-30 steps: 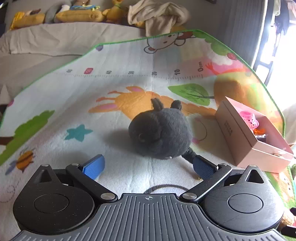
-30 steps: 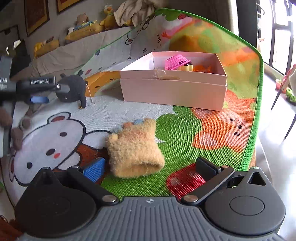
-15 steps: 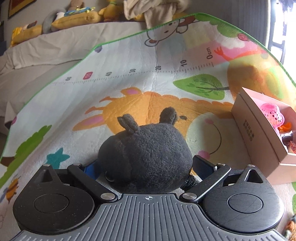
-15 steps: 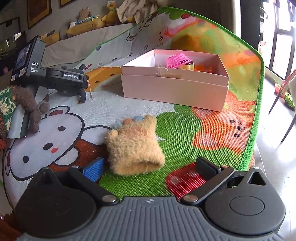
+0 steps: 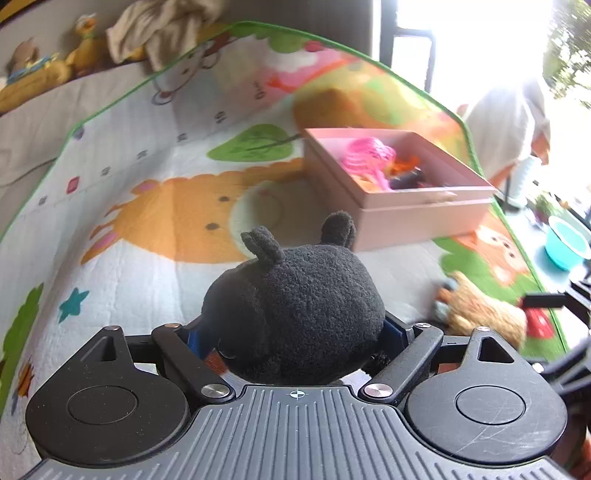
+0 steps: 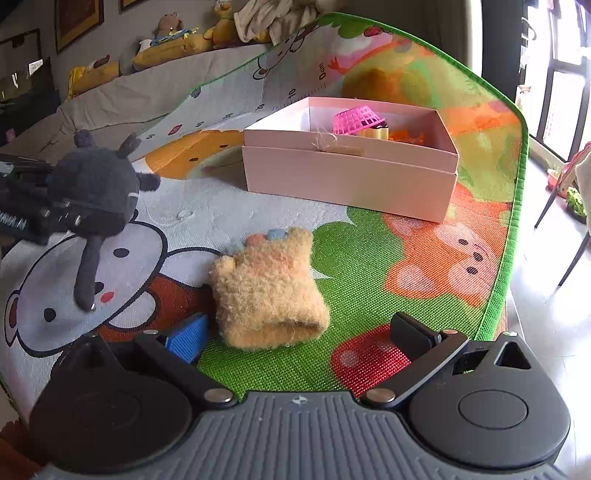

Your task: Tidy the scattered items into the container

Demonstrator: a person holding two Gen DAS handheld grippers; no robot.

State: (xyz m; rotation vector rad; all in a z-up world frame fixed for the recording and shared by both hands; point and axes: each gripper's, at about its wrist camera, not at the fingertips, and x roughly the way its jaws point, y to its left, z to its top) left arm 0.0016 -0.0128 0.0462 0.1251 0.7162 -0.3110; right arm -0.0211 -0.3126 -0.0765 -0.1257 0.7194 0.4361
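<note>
Cartoon play mat underneath, pink box at far end. Left gripper clamped on black plush, ears toward box, tail hanging down. Right gripper spread wide, empty, straddling fuzzy yellow glove, fingertips pointing boxward.

Cartoon play mat; bright window; framed pictures

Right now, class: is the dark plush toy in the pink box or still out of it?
Out. The left gripper holds the dark plush toy above the play mat, short of the pink box.
</note>
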